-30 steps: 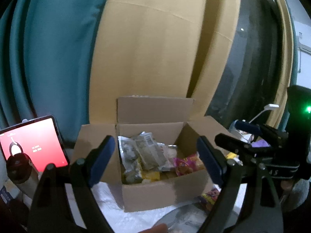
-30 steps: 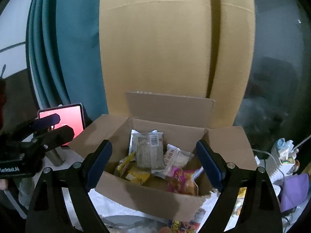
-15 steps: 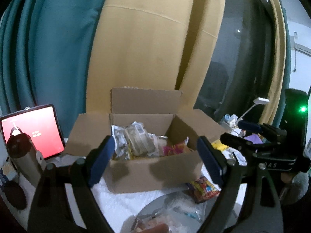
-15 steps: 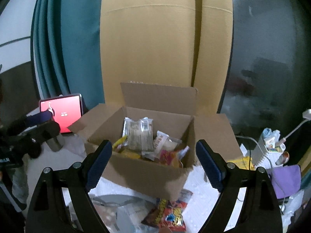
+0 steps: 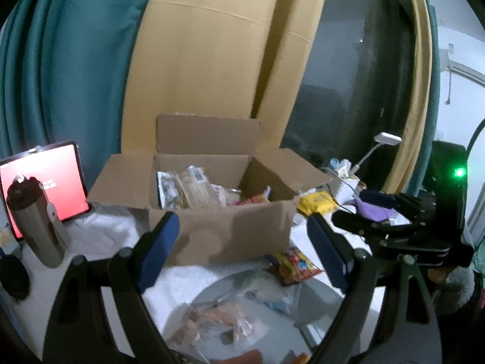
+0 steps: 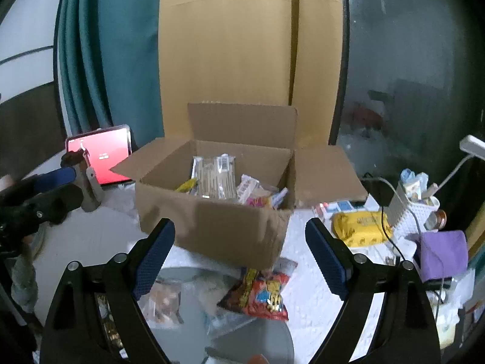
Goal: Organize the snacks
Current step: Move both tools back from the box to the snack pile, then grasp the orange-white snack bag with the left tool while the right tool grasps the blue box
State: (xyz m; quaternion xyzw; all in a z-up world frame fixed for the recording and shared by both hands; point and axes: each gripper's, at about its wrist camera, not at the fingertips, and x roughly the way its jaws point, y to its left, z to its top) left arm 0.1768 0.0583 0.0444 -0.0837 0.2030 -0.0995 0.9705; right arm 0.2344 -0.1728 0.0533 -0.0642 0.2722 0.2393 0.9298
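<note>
An open cardboard box (image 5: 224, 233) (image 6: 218, 224) stands on the white table, holding several snack packets (image 5: 191, 188) (image 6: 215, 176). In front of it a grey round plate (image 5: 272, 327) (image 6: 272, 336) holds clear snack bags (image 5: 224, 321) (image 6: 163, 300). A red and yellow snack bag (image 5: 292, 265) (image 6: 260, 294) lies at the plate's edge by the box. My left gripper (image 5: 242, 251) is open and empty, above the plate. My right gripper (image 6: 239, 254) is open and empty, also above the plate, and it shows at the right of the left wrist view (image 5: 394, 227).
A red-screened tablet (image 5: 39, 182) (image 6: 100, 154) and a steel flask (image 5: 36, 221) stand left of the box. A yellow pack (image 6: 360, 227), a white basket (image 6: 415, 212), cables and a purple cloth (image 6: 442, 251) crowd the right. Curtains hang behind.
Both grippers have drawn back and dropped lower from the box. The plate and the bags on it have come into view. Both stay open and empty.
</note>
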